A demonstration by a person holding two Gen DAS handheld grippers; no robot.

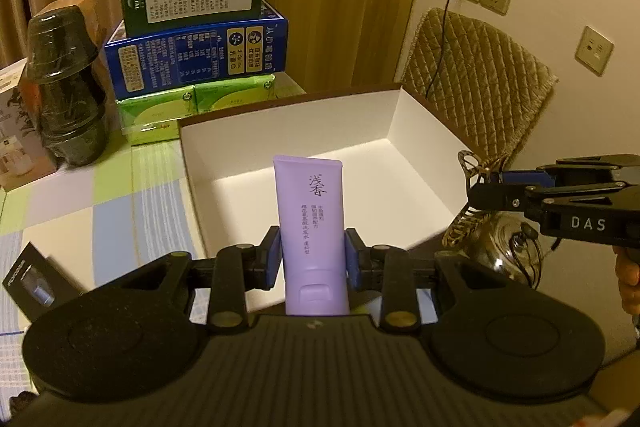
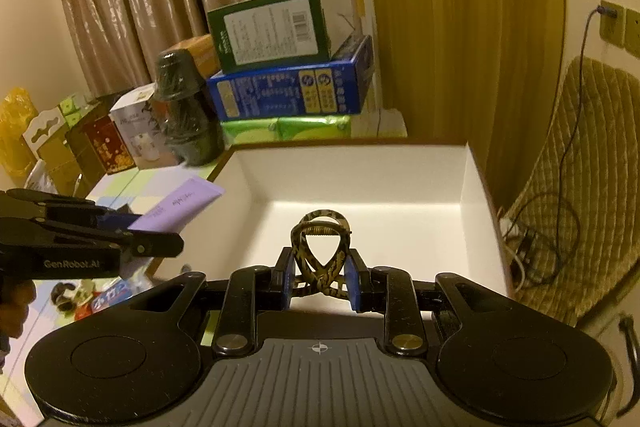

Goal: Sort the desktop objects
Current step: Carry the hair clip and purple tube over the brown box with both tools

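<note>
While left gripper (image 1: 313,253) clamps purple tube (image 1: 310,227), right gripper (image 2: 319,277) pinches hair clip (image 2: 320,251); white box (image 1: 420,131) at 12 o'clock.

Both grippers clamped, level, side by side

The left gripper (image 1: 312,255) has its blue pads (image 1: 271,255) pressed in from 9 and 3 o'clock on what it holds. The right gripper (image 2: 320,281) is likewise closed on its load; in the left view it enters from 3 o'clock, a bare hand (image 1: 628,277) beneath it.
</note>
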